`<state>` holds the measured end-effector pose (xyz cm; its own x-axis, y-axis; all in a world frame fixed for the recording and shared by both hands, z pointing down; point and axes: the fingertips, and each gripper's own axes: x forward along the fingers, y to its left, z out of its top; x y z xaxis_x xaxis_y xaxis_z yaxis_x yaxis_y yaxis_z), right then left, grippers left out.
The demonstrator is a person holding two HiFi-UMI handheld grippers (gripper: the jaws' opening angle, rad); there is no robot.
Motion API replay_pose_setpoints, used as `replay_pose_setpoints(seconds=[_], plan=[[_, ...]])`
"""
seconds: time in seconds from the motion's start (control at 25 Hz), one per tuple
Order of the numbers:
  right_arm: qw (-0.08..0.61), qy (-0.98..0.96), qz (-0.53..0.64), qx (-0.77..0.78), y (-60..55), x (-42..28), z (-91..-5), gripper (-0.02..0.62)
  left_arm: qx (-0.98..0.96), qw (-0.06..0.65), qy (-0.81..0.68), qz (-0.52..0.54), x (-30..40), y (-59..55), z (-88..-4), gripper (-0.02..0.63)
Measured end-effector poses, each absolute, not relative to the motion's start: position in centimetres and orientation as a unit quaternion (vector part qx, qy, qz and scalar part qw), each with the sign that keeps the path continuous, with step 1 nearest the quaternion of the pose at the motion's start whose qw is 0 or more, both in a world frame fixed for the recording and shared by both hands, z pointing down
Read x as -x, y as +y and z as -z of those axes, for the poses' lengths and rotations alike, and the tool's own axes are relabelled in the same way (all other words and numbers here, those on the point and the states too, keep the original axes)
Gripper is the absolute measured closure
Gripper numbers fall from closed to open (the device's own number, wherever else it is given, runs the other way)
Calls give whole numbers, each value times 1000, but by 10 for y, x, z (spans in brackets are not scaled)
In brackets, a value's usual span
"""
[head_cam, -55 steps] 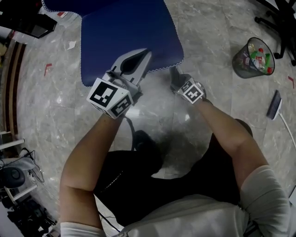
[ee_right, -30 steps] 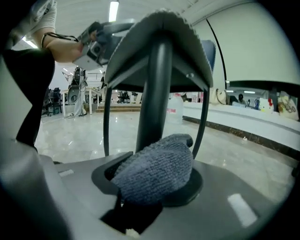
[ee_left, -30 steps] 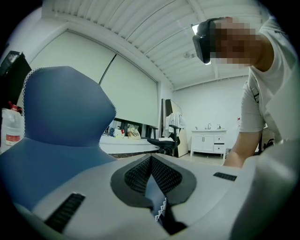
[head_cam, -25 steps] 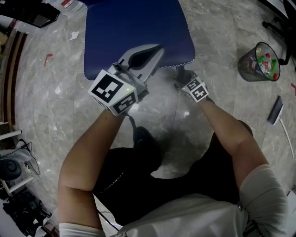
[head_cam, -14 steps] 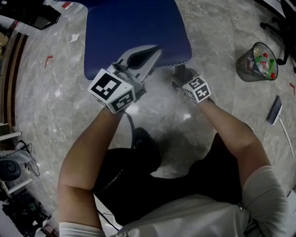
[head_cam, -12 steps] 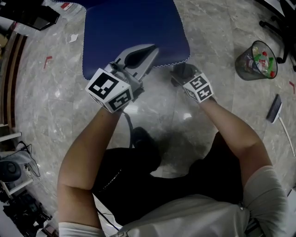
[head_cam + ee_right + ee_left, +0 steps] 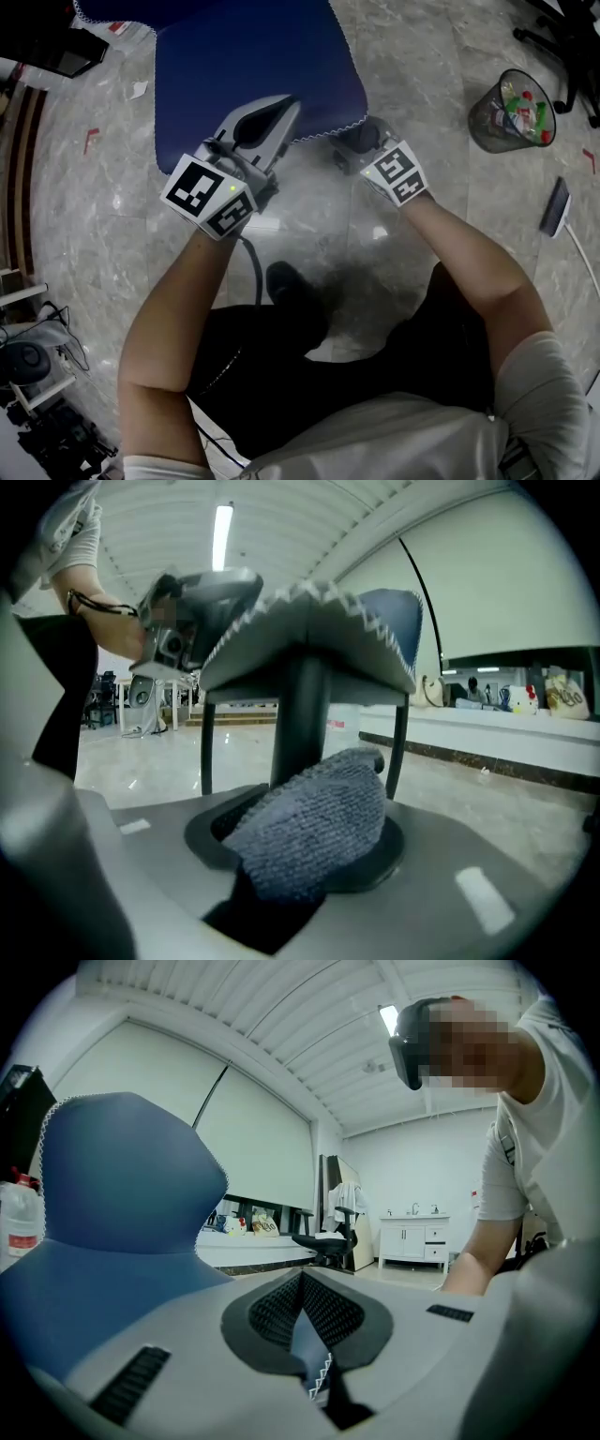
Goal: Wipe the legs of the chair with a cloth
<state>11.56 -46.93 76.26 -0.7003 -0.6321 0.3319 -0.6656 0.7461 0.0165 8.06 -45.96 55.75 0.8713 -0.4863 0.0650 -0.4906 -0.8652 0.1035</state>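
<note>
The chair's blue seat (image 7: pixel 253 66) fills the top of the head view. My left gripper (image 7: pixel 281 117) is shut on its front edge; in the left gripper view the blue, white-stitched hem (image 7: pixel 309 1349) is pinched between the pads of the left gripper (image 7: pixel 305 1330). My right gripper (image 7: pixel 349 142) is at the seat's front right corner, shut on a grey knitted cloth (image 7: pixel 314 822). In the right gripper view the cloth lies against a dark chair leg (image 7: pixel 302 714), just under the seat (image 7: pixel 309 658). Two more legs (image 7: pixel 207 747) (image 7: pixel 399 747) stand behind.
A wire waste bin (image 7: pixel 511 112) with rubbish stands on the marble floor to the right, a flat brush-like tool (image 7: pixel 555 208) near it. An office chair base (image 7: pixel 562 28) is at top right. Cables and gear (image 7: pixel 28 366) crowd the left edge. A shoe (image 7: pixel 286 281) is below the grippers.
My right gripper has risen with the cloth up the chair leg toward the seat's underside. The left gripper has kept its hold on the seat edge.
</note>
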Motion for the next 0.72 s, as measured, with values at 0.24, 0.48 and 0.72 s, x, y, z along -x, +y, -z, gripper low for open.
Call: replay_pose_setpoints(seconds=[0.24, 0.48, 0.72], plan=[[259, -904, -99, -325, -464, -108, -871, 422, -966, 78, -245, -15, -80, -464, -559, 601], [349, -871, -167, -304, -450, -109, -957, 422, -968, 91, -234, -5, -78, -465, -561, 601], [315, -879, -167, -317, -455, -109, -932, 426, -969, 80, -233, -7, -78, -461, -560, 601]])
